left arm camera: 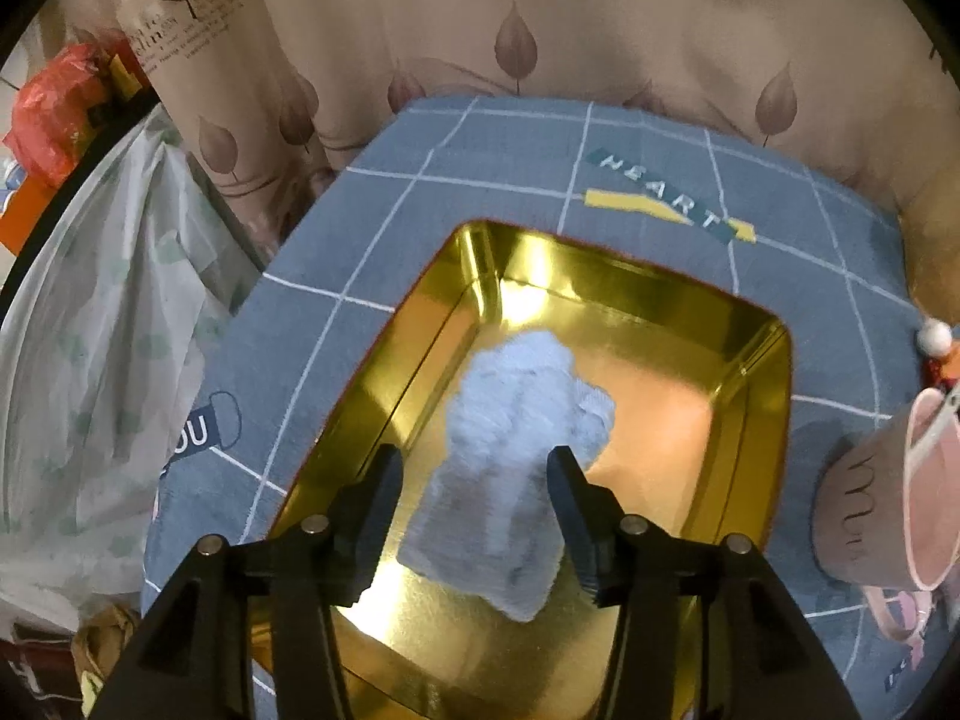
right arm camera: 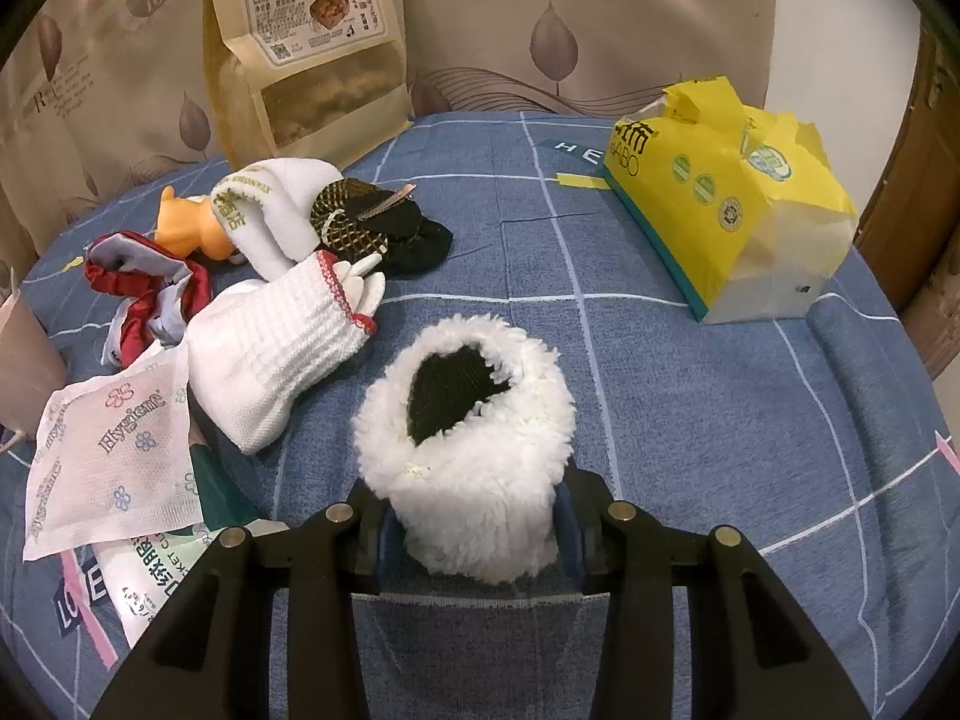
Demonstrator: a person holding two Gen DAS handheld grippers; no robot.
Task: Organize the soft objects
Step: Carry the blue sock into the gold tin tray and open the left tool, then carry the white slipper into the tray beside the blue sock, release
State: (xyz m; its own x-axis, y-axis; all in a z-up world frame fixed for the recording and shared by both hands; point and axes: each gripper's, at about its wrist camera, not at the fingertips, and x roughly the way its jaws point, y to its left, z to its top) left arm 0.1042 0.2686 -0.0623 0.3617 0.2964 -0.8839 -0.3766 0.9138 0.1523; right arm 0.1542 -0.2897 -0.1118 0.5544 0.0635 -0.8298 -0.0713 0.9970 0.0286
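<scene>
In the left wrist view a light blue fuzzy cloth lies in a shiny gold tin on the blue checked tablecloth. My left gripper hangs over the tin, open; the cloth sits between its fingers, and the left finger stands clear of it. The cloth looks blurred. In the right wrist view my right gripper is shut on a white fluffy pouch with a black lining, which rests on the tablecloth with its mouth facing away.
Left of the pouch lie a white knitted sock, a Hygiene wipe packet, a red and silver cloth, an orange toy and a black net item. A yellow tissue pack sits at right, a brown snack bag behind.
</scene>
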